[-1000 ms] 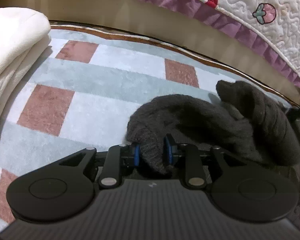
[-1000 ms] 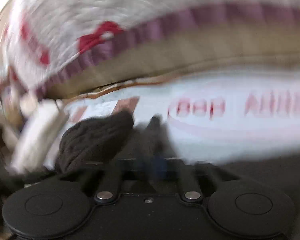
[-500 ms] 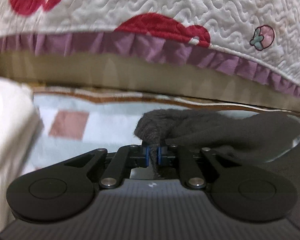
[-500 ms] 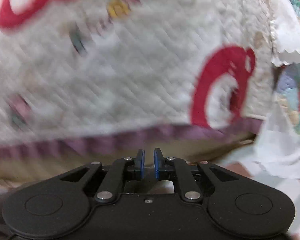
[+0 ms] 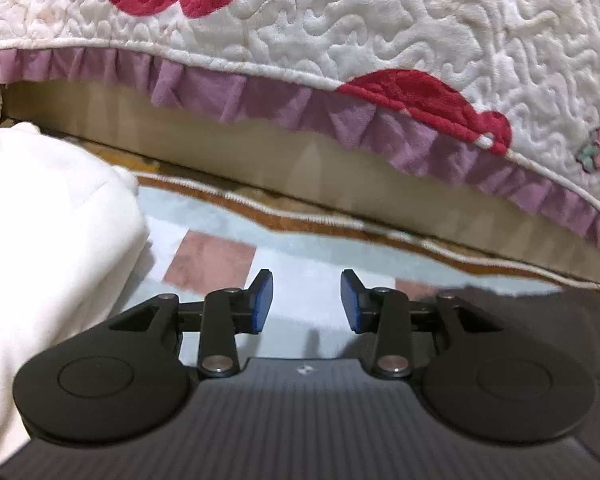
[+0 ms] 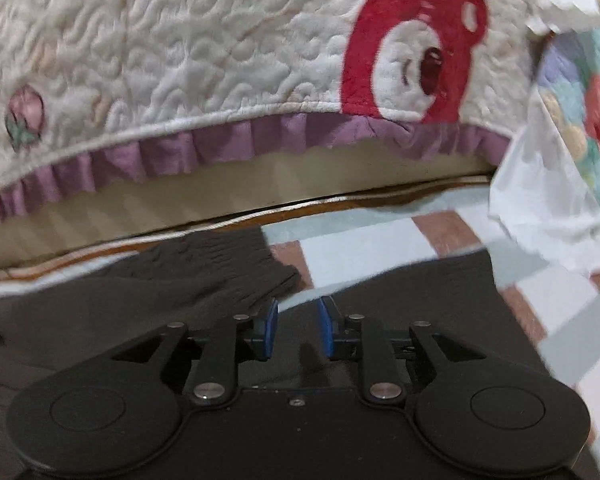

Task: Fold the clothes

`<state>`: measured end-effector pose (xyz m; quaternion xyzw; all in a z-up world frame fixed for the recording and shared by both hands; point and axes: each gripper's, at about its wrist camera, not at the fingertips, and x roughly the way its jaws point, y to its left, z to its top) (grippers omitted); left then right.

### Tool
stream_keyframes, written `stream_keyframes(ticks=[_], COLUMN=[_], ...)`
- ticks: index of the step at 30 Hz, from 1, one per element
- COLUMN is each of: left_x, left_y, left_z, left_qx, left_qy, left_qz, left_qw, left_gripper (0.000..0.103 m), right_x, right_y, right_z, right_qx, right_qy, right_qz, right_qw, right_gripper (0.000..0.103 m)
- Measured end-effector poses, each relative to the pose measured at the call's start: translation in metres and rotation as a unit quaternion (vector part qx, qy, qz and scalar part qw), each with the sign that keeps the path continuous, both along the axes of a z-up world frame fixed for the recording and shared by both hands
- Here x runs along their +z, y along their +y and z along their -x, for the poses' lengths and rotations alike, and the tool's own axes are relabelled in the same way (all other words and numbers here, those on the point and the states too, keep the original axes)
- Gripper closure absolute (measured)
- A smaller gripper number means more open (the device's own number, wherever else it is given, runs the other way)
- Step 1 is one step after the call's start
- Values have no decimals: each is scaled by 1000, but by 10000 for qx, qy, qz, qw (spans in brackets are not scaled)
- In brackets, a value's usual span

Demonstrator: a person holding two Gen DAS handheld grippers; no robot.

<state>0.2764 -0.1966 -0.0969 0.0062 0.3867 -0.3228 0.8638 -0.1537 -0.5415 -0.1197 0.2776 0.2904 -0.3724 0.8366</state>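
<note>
A dark grey knitted garment (image 6: 204, 276) lies spread flat on the checked rug (image 6: 364, 244), its sleeve end pointing right. In the left wrist view only its edge (image 5: 540, 320) shows at the right, behind the finger arm. My left gripper (image 5: 306, 306) is open over bare rug (image 5: 300, 272), nothing between its blue pads. My right gripper (image 6: 298, 326) is open, its left pad at the edge of the knit, with dark fabric (image 6: 440, 280) also lying to the right of it.
A folded white garment (image 5: 48, 240) rests at the left. A quilted white bedspread with red bears and a purple frill (image 5: 340, 40) overhangs the bed side just ahead. White and flowered cloth (image 6: 560, 160) hangs at the far right.
My left gripper let go of the dark knit and opened wide, and the garment now lies flat. My right gripper opened too and dropped toward the rug.
</note>
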Motion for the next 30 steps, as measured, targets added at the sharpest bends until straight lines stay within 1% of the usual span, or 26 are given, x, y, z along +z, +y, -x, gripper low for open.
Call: stream_keyframes(ticks=[2,4,6,8,10,12,14,15,17,18,19,21,23,24,26,27,28,29,30], left_x=[0,-5,-11,-18,-24,-25,-24,-25,-26,-27,-29,-31,-30,-27,-23,-22,-22,-24,-25], left_y=[13,24,34,46,65,86,108,116,131,137,141,149,148,144,132,126,123,120,116], left_z=[12,28,49,71,85,91,94,96,101,103,105,110,119,125,134,138,141,144,147], left_qx=[-64,-169,-317,-443,-376,-170,18,70,162,179,190,142,-27,-172,-402,-483,-618,-763,-908], left_qy=[338,554,653,655,669,677,791,852,972,1088,1212,1457,1439,1301,982,825,813,824,835], left_qz=[54,9,-110,-371,-625,-720,-683,-663,-624,-556,-479,-288,-254,-325,-555,-697,-772,-837,-900], left_qw=[9994,9983,9973,9962,9951,9950,9945,9941,9932,9924,9913,9888,9893,9908,9928,9930,9918,9901,9883], left_gripper=[65,63,61,61,61,61,61,57,55,55,55,55,55,54,53,52,52,55,60], right_x=[2,4,6,7,7,7,7,7,7,7,7,5,1,-1,-6,-10,-14,-19,-24], right_y=[14,27,41,61,83,104,125,136,157,168,179,196,210,216,224,227,230,232,232], right_z=[10,19,29,36,43,50,57,61,68,71,75,82,84,84,81,79,77,74,72], right_qx=[98,197,295,587,901,1215,1526,1682,1990,2144,2297,2450,2695,2768,2748,2735,2721,2700,2636], right_qy=[-178,-355,-532,-432,-298,-164,-30,37,172,239,306,541,740,818,1040,1161,1283,1367,1390], right_qz=[-188,-377,-564,-648,-717,-786,-854,-888,-954,-987,-1019,-940,-891,-820,-598,-438,-265,-170,-140], right_qw=[9996,9985,9966,9952,9929,9893,9846,9817,9752,9715,9674,9634,9560,9539,9540,9538,9533,9530,9544], right_gripper=[73,61,60,60,60,60,60,59,53,48,47,47,47,47,47,45,40,38,34])
